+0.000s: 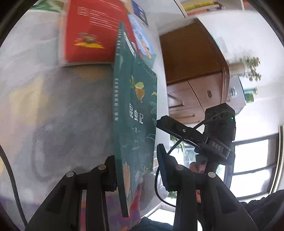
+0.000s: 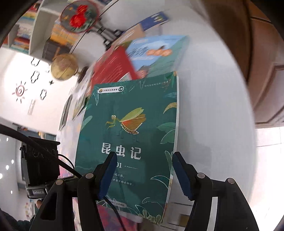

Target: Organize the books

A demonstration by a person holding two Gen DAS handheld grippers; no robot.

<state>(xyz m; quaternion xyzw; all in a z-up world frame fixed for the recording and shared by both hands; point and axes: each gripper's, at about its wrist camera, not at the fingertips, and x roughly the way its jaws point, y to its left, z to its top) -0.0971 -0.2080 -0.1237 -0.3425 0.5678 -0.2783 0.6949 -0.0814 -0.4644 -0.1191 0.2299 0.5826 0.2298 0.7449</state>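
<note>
1. Between the left gripper's (image 1: 137,170) fingers stands a green book (image 1: 134,113), seen edge-on; its spine lies against the left pad while the right pad (image 1: 162,168) sits apart from the cover, so the jaws are spread.
2. Beyond it, on the white table (image 1: 35,53), lie a red book (image 1: 92,30) and a blue book (image 1: 143,44), both blurred.
3. From the right wrist view, the right gripper (image 2: 144,170) has its jaws apart, hovering before the green book's cover; whether a pad touches it I cannot tell.
4. Far left stand a globe (image 2: 63,66) and a round floral fan (image 2: 79,16).
</note>
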